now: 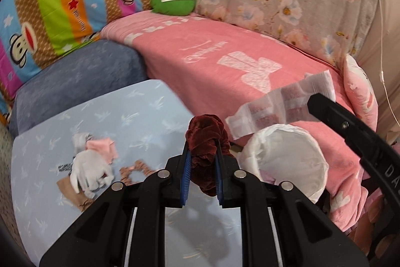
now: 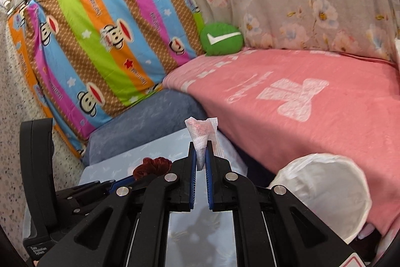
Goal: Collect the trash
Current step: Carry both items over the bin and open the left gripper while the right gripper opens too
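From the left wrist view, the left gripper [image 1: 202,162] has its jaws closed on a dark red velvet scrunchie [image 1: 206,139], which bulges above and hangs below the blue pads; it is held clear of the light blue table [image 1: 140,111], probably for carrying to the bin. The white-lined trash bin [image 1: 282,162] stands just right of the jaws, against the pink bed [image 1: 212,51]. More litter lies on the table at near left: a white glove [image 1: 87,169], a pink scrap [image 1: 101,147] and brown paper [image 1: 72,194]. A white wipe [image 1: 280,104] hangs from the other tool's tip at right.

From the right wrist view, the right gripper [image 2: 201,157] pinches that wipe [image 2: 201,134] by its lower end, jaws nearly together, so it stands above them. The bin [image 2: 322,192] lies low right, its mouth open.
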`<state>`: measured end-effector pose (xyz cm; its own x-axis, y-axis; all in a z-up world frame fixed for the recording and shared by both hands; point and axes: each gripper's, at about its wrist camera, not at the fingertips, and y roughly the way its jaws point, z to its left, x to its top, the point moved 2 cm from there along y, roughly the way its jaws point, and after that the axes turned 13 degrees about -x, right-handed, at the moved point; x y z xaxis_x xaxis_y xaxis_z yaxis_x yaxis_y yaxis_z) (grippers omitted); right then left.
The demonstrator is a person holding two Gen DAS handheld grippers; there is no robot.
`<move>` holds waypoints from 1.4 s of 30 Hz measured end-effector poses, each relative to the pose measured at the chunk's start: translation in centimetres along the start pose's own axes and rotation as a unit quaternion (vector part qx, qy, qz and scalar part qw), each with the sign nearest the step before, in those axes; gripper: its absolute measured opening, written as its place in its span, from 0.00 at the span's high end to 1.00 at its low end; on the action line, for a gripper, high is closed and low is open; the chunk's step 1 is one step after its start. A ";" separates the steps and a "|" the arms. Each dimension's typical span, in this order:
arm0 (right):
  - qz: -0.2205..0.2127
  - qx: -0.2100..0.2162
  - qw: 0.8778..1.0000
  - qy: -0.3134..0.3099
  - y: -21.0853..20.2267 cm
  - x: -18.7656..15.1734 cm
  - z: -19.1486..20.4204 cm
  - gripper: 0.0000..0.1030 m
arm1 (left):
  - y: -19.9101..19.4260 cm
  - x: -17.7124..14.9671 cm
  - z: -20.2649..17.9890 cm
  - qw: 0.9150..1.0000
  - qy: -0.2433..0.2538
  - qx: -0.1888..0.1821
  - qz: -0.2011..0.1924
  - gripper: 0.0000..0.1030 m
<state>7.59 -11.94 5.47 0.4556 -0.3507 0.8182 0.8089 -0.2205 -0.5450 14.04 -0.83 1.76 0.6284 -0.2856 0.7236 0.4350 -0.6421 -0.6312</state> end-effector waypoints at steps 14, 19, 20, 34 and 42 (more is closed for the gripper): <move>-0.024 -0.064 0.997 0.046 -3.1 1.8 -10.4 0.92 | 2.8 1.5 -9.0 0.996 0.074 -0.054 0.003 0.84; -0.016 -0.082 0.995 0.060 -3.3 1.0 -13.5 0.92 | 3.9 1.2 -11.5 0.993 0.095 -0.069 0.007 0.84; -0.014 -0.085 0.994 0.062 -3.2 0.9 -13.9 0.92 | 4.1 1.2 -11.8 0.993 0.097 -0.072 0.009 0.84; 0.010 -0.107 0.991 0.078 -2.6 -0.5 -18.3 0.92 | 6.6 0.5 -14.5 0.989 0.111 -0.092 0.029 0.82; 0.009 -0.110 0.990 0.086 -2.7 -0.5 -18.6 0.83 | 6.5 0.6 -13.9 0.993 0.097 -0.059 0.010 0.35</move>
<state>-1.75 -28.08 3.16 0.3841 -0.5031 0.7742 0.6914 -0.3989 -0.6023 8.29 -15.06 1.90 0.4952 -0.4243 0.7581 0.3372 -0.7104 -0.6178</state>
